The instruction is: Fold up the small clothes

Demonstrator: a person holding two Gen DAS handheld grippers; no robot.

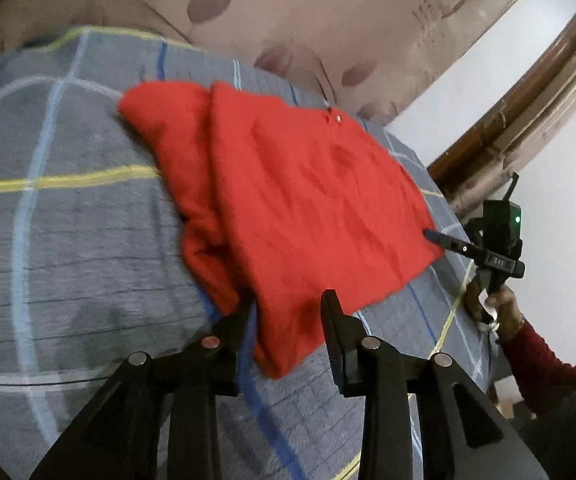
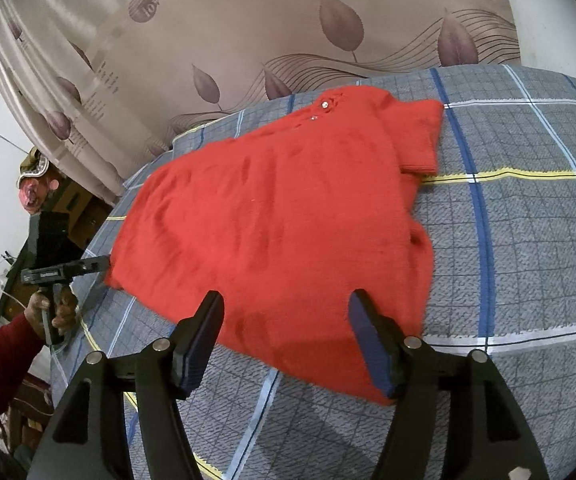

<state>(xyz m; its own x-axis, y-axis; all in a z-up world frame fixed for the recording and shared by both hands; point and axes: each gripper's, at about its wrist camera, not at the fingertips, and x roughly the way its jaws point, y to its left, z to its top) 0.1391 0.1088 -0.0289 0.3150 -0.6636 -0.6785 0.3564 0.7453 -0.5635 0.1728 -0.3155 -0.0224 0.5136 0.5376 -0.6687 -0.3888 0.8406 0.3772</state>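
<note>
A small red knitted sweater (image 1: pixel 307 184) (image 2: pixel 272 216) lies flat on a grey checked bedsheet (image 1: pixel 68 240) (image 2: pixel 527 240). Shiny studs (image 2: pixel 323 105) mark its neck at the far side, and one sleeve (image 2: pixel 415 136) is folded in over the body. My left gripper (image 1: pixel 286 304) is open, its fingers standing either side of the sweater's near corner without pinching it. In the right wrist view, the left gripper (image 2: pixel 100 262) touches the sweater's left edge. My right gripper (image 2: pixel 286 304) is open wide over the near hem, and its tip (image 1: pixel 431 236) rests at the right edge.
A beige curtain (image 2: pixel 248 40) with a leaf print hangs behind the bed. The bed's edge (image 1: pixel 459 300) drops off beside a hand (image 1: pixel 503 308) in a red sleeve. Wooden furniture (image 2: pixel 84 208) and a white wall (image 1: pixel 527 120) lie beyond.
</note>
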